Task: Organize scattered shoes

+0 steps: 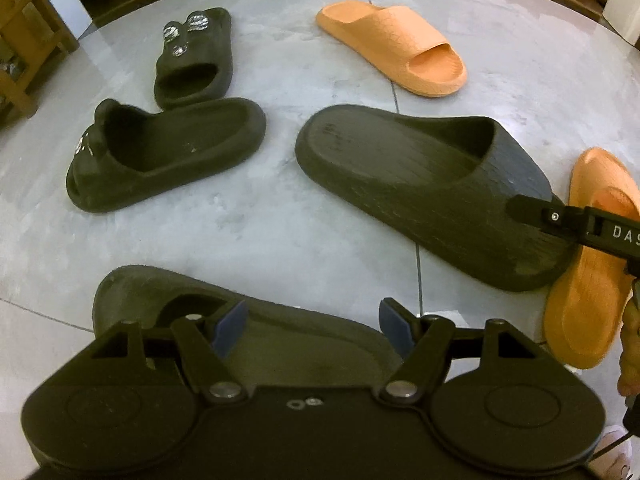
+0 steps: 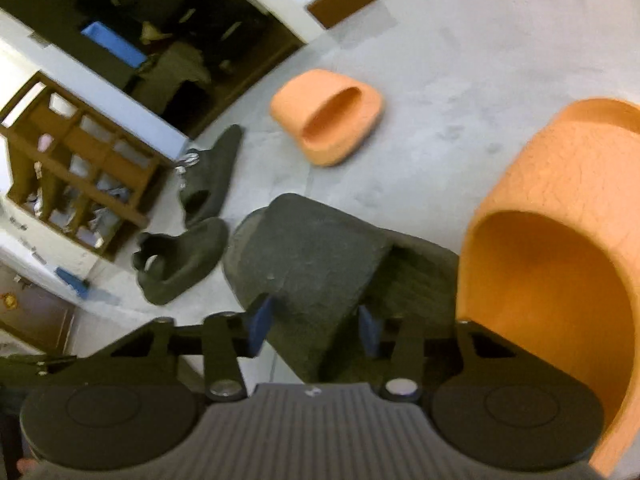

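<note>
Slide [image 2: 308,276] between right gripper [image 2: 316,328] pads.

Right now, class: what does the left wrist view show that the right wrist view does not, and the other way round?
Left only: the left gripper, open over a dark slide. Right only: a wooden shelf unit and a dark doorway. Both: the large dark slide with the right gripper at its strap, two orange slides, and two small dark slippers on the grey floor.

A home: tiled floor [image 1: 280,240], wooden shelf [image 2: 80,168], slippers [image 1: 392,48].
</note>
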Demonstrator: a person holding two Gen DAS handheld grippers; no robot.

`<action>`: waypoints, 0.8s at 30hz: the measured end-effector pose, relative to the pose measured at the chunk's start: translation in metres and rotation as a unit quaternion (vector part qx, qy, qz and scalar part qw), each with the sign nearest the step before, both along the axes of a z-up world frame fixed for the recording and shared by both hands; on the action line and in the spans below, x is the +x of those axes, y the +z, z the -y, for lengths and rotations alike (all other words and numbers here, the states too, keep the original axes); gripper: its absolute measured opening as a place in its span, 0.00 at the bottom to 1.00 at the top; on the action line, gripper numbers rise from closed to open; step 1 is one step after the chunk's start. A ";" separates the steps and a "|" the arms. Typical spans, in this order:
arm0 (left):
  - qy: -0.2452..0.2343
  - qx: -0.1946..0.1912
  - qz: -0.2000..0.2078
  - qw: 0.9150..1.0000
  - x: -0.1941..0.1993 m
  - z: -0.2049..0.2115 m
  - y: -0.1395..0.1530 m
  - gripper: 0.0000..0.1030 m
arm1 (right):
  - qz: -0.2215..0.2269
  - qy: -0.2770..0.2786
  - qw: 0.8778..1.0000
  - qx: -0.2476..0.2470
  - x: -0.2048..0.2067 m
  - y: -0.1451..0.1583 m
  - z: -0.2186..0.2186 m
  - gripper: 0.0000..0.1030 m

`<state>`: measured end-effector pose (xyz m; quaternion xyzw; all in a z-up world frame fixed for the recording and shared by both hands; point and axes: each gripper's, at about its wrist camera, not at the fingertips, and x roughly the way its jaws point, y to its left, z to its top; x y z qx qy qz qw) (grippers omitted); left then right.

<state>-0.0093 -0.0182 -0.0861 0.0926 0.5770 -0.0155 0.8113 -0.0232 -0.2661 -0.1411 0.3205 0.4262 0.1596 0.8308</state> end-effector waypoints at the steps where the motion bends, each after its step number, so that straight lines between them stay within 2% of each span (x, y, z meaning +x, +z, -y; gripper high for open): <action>1: 0.002 0.001 0.000 1.000 0.000 -0.001 0.000 0.71 | 0.003 -0.002 1.000 -0.001 -0.001 0.002 -0.004 0.37; 5: 0.012 0.004 0.001 1.000 0.000 -0.007 0.000 0.71 | 0.005 -0.007 1.000 -0.014 -0.017 0.015 -0.030 0.32; 9: 0.023 0.009 0.000 1.000 0.000 -0.014 0.000 0.71 | -0.019 0.014 1.000 -0.012 -0.037 0.016 -0.055 0.26; 12: 0.030 0.013 0.000 0.999 0.000 -0.019 -0.001 0.71 | -0.082 0.048 0.995 -0.015 -0.040 0.003 -0.080 0.32; 13: 0.033 0.014 0.000 0.999 0.000 -0.020 -0.001 0.71 | -0.092 0.048 0.994 -0.013 -0.040 0.002 -0.082 0.37; 14: 0.035 0.015 -0.001 0.999 0.000 -0.022 -0.001 0.71 | -0.095 0.051 0.994 -0.011 -0.039 0.003 -0.084 0.47; 15: 0.038 0.016 -0.001 0.999 0.000 -0.024 -0.001 0.71 | -0.091 0.064 0.994 -0.012 -0.038 0.007 -0.084 0.59; 16: 0.040 0.017 -0.001 0.999 0.000 -0.025 -0.001 0.71 | -0.079 0.073 0.994 -0.021 -0.038 0.013 -0.082 0.60; 19: 0.046 0.016 0.000 0.999 0.000 -0.028 -0.002 0.71 | -0.044 0.099 0.992 -0.063 -0.041 0.035 -0.067 0.61; 22: 0.045 0.010 0.000 0.999 0.003 -0.024 -0.004 0.71 | -0.031 0.116 0.987 -0.110 -0.037 0.059 -0.051 0.61; 24: 0.043 0.004 0.002 0.999 0.007 -0.018 -0.004 0.71 | -0.013 0.111 0.983 -0.143 -0.028 0.073 -0.046 0.61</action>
